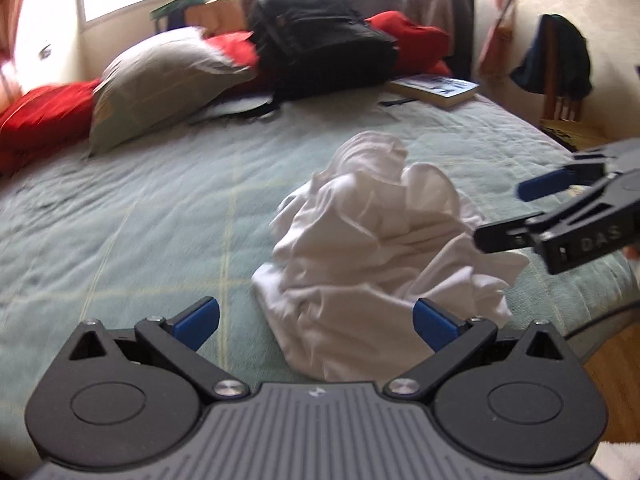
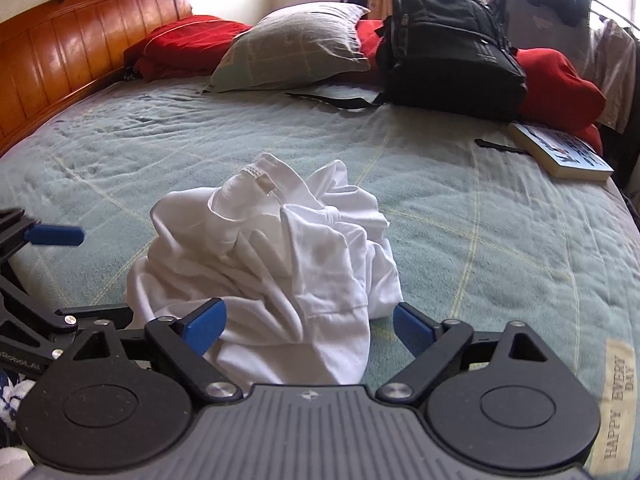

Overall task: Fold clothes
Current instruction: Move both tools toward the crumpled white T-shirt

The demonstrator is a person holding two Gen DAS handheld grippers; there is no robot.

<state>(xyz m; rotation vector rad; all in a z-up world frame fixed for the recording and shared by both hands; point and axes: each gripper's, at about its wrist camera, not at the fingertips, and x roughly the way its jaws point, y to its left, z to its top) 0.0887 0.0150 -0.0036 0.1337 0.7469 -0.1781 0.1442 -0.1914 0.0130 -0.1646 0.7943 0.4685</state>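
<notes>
A crumpled white garment (image 2: 272, 256) lay heaped in soft folds near the middle of the bed (image 2: 480, 216), on a pale green quilted cover crossed by thin yellow lines. In the right wrist view its ribbed neckband with a small label stood at the top of the heap, toward 12 o'clock. Beyond it, from 10 to 2 o'clock, sat a red pillow (image 2: 188, 40), a grey-green pillow (image 2: 296, 48), a black backpack (image 2: 452, 56) with a loose strap trailing on the cover, and a red cushion (image 2: 560, 88). A paperback book (image 2: 560, 152) lay flat at 2 o'clock, near the bed's edge. A glossy wooden headboard (image 2: 72, 40) curved along 9 to 10 o'clock.

The right gripper (image 2: 310, 326) stood wide with its blue pads either side of the garment's near edge, pressing nothing. The left gripper (image 1: 316, 320) was likewise wide over the heap's near edge, holding nothing. Nothing lay between either gripper and the cloth.
</notes>
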